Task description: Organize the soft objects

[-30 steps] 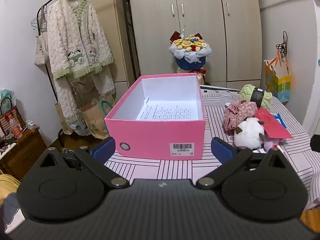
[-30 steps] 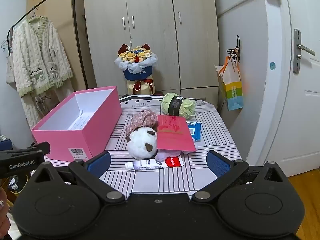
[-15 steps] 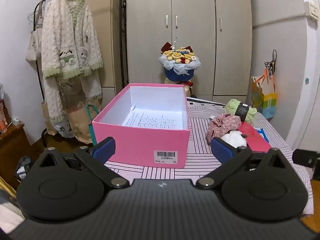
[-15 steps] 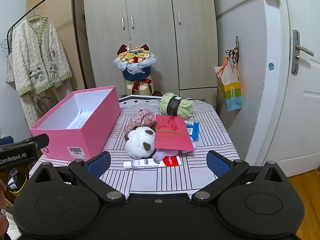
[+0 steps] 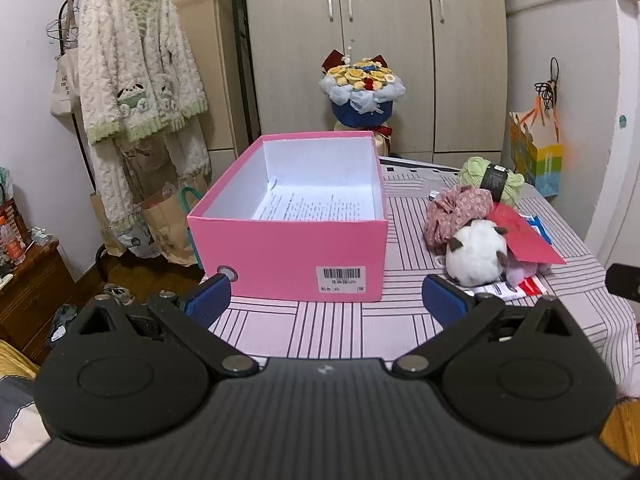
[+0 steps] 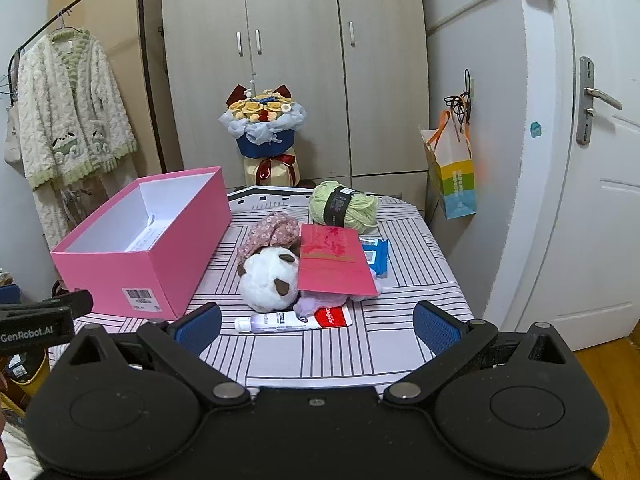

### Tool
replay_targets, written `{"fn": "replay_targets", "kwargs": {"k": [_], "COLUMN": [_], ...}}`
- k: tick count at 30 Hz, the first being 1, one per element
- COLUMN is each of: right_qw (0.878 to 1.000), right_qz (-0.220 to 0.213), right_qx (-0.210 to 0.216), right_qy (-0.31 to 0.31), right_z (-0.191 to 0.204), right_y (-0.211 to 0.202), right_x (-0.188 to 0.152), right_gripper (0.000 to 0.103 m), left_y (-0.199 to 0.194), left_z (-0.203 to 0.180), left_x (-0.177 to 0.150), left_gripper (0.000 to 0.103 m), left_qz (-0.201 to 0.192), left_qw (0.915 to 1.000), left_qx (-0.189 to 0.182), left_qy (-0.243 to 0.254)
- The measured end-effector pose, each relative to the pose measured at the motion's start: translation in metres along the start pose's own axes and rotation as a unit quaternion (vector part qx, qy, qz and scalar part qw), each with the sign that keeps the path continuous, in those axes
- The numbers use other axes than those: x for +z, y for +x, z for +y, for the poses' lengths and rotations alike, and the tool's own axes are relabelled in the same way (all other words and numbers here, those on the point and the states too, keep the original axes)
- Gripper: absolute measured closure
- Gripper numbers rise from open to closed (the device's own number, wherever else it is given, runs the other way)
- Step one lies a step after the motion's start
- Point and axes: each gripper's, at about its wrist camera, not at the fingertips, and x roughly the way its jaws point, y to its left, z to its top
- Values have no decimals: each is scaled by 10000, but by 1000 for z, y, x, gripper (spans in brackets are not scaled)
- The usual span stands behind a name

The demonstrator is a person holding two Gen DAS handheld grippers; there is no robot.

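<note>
An open pink box (image 5: 288,258) (image 6: 140,268) with a printed sheet inside stands on the left of the striped table. Right of it lie a white plush toy (image 6: 269,278) (image 5: 474,254), a pink floral cloth (image 6: 274,232) (image 5: 456,210), a green yarn ball (image 6: 344,204) (image 5: 490,178) and a purple soft thing (image 6: 322,301) half under a red envelope (image 6: 334,261). My left gripper (image 5: 326,300) hangs open just in front of the box. At the table's near edge my right gripper (image 6: 318,326) is open too, short of the plush.
A toothpaste tube (image 6: 292,320) and a blue packet (image 6: 376,256) lie among the soft things. Behind the table stand a flower bouquet (image 6: 264,128) and a wardrobe (image 6: 296,60). A clothes rack with a knitted cardigan (image 5: 136,92) is at the left, a door (image 6: 600,160) at the right.
The left gripper drew back from the box, then came forward again. The right gripper eased a little closer to the plush. Nothing on the table moved.
</note>
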Motion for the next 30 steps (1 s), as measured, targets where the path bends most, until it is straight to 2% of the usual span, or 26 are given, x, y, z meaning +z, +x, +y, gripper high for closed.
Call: {"fn": "replay_targets", "kwargs": {"k": [14,30], "right_qw": [10000,10000], "right_qz": [-14,-10], "right_qx": [-14,-23], "right_qy": [38,7], "right_z": [-3,-2], "right_y": [1,1], "right_x": [-2,-3], "right_gripper": [0,0], "left_y": [3,7], "left_z": [4,6], "left_x": [-1,-6], "left_gripper": [0,0], "left_qz": [158,126], "left_qw": [9998,9999], "left_qx": [-66,-81], "left_qy": [37,-20]}}
